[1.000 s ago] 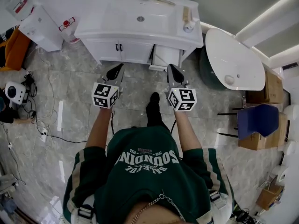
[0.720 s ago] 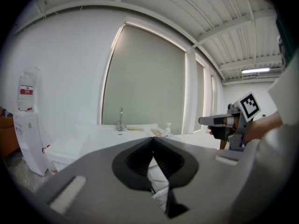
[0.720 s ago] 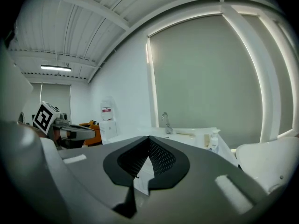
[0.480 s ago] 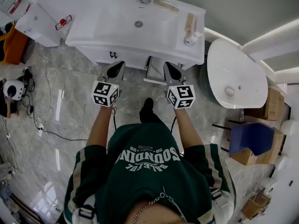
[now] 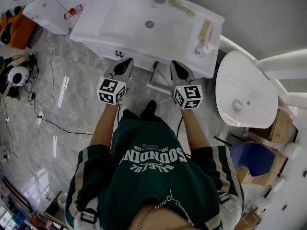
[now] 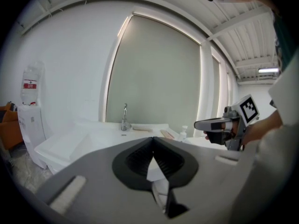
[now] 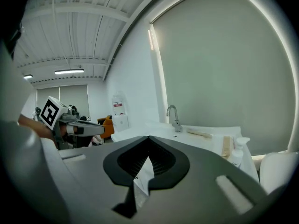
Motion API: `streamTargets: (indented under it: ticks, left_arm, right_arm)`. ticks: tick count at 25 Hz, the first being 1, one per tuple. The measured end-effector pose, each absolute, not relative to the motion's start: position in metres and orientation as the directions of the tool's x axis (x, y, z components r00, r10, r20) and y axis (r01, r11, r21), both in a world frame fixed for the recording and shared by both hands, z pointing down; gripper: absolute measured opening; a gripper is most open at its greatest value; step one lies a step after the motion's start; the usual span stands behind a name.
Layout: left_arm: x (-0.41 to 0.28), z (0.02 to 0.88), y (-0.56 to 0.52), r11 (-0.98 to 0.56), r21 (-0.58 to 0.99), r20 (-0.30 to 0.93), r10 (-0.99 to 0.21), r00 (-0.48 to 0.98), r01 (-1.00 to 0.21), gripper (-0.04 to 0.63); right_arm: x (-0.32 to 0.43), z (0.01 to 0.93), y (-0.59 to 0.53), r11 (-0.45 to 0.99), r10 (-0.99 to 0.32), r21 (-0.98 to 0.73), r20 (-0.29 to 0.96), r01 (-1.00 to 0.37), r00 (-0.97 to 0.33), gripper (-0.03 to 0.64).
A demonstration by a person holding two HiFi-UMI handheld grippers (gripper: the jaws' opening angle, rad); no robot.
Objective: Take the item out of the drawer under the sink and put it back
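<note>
Your arms reach straight toward the sink (image 5: 125,19), left gripper (image 5: 127,62) and right gripper (image 5: 174,65) side by side, jaws together, empty. The drawer (image 5: 159,78) shows between them; its item is unseen.

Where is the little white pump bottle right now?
In the head view, the pump bottle stands on the sink counter's right end, beside a wooden strip, beyond the right gripper.

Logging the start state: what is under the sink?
A white cabinet with dark door handles, and beside it a white drawer that seems to stick out slightly. Whatever is inside both is covered from the head view.
</note>
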State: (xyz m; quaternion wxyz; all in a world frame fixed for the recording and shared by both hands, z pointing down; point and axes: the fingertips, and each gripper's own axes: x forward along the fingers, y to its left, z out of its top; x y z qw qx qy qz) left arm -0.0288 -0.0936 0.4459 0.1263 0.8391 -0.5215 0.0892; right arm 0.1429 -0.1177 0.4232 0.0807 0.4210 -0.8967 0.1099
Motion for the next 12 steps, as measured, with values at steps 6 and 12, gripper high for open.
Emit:
streamTargets:
  ticks: [6, 12]
  left_arm:
    - [-0.041, 0.45, -0.099, -0.406, 0.122, 0.295, -0.856, 0.424, -0.906, 0.049]
    - [-0.044, 0.457, -0.106, -0.421, 0.139, 0.311, -0.841, 0.443, -0.896, 0.049]
  right_arm:
    - [0.125, 0.428, -0.122, 0.647, -0.711, -0.138, 0.247, -0.75, -0.659, 0.002]
    - [0.119, 0.439, -0.127, 0.646, -0.701, -0.146, 0.275, -0.749, -0.658, 0.002]
